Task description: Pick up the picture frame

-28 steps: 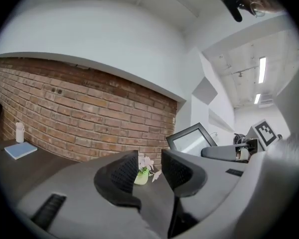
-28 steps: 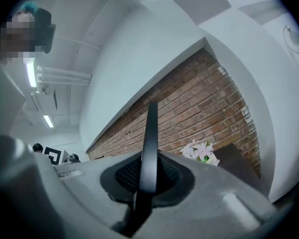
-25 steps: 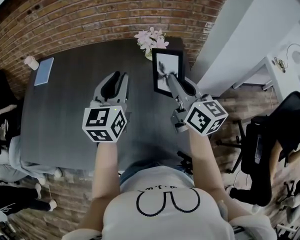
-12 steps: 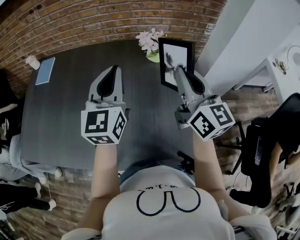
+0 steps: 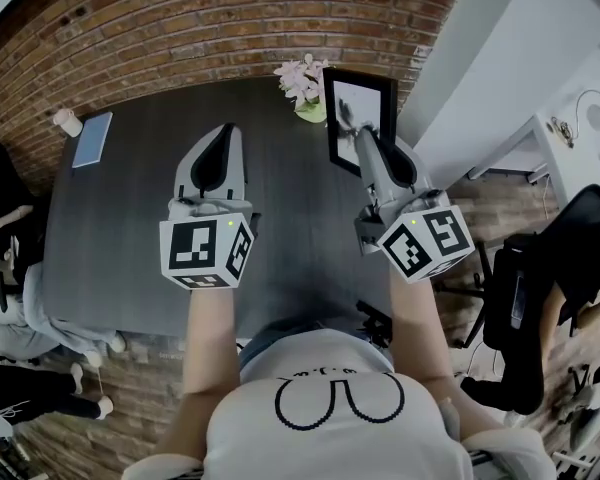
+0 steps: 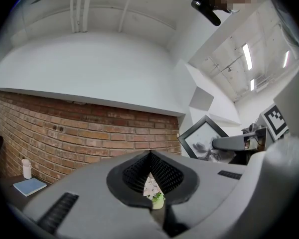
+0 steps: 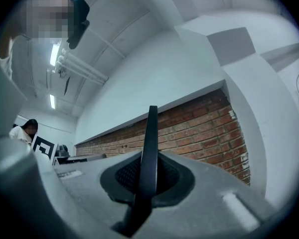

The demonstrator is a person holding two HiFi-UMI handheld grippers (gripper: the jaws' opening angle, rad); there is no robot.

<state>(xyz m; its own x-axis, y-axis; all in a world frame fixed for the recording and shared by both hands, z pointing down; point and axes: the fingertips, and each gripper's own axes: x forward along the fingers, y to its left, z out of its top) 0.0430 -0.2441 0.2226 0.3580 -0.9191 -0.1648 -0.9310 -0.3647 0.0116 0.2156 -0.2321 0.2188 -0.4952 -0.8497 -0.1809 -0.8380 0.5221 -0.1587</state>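
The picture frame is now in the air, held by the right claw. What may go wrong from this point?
1. The right claw pinches the picture frame by one thin edge only, so the frame may tilt or slip out.
2. The frame hangs close to the flower pot; a swing toward it may knock the pot over.
3. If the frame drops, it would probably hit the dark table and might break.

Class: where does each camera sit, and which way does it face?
Head view: on the person's head, looking steeply down at the table; forearms, left gripper and right gripper show.
Left gripper view: on that gripper, facing the brick wall; shut, empty jaws show.
Right gripper view: likewise wall-facing; jaws clamp the picture frame edge-on.
Shared: head and left gripper views show the picture frame.
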